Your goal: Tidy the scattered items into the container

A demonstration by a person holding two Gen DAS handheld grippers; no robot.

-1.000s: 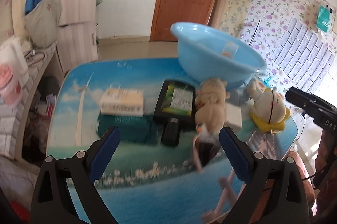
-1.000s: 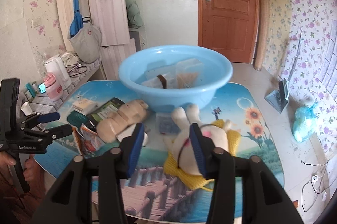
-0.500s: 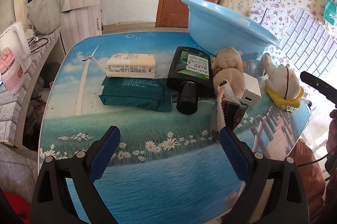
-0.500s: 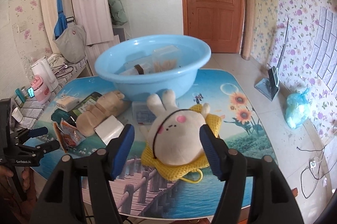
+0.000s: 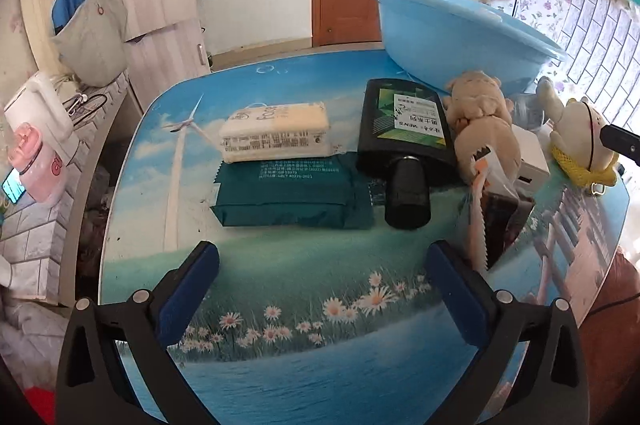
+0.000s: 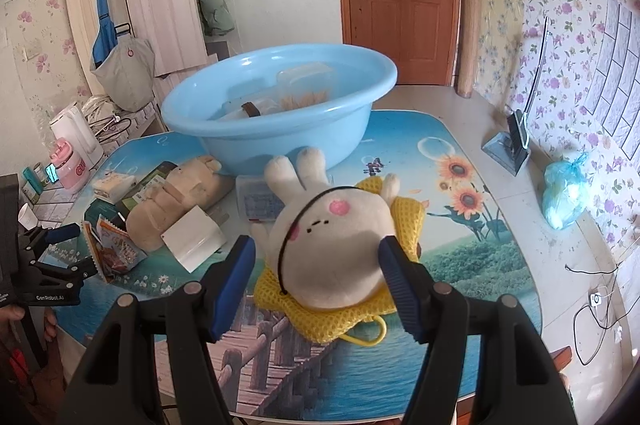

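A blue basin (image 6: 280,109) stands at the back of the picture-printed table and holds a clear box and other small items. Lying on a yellow mesh bag (image 6: 406,221) is a white rabbit plush (image 6: 332,237), and my right gripper (image 6: 316,253) is open with one finger on each side of it. My left gripper (image 5: 322,265) hangs open over bare table, just short of a green packet (image 5: 288,193). Behind that lie a cream tissue pack (image 5: 276,135), a black bottle (image 5: 404,141), a beige plush (image 5: 484,121) and a snack packet (image 5: 486,209).
A white box (image 6: 194,237) and a small clear box (image 6: 260,201) sit between the two plush toys. Left of the table a shelf carries a white kettle (image 6: 76,133) and a pink cup (image 6: 72,165). The table edge (image 6: 536,305) drops off at right.
My right gripper has opened wider and moved forward until its fingers flank the rabbit plush. The left gripper has dropped lower and closer to the green packet.
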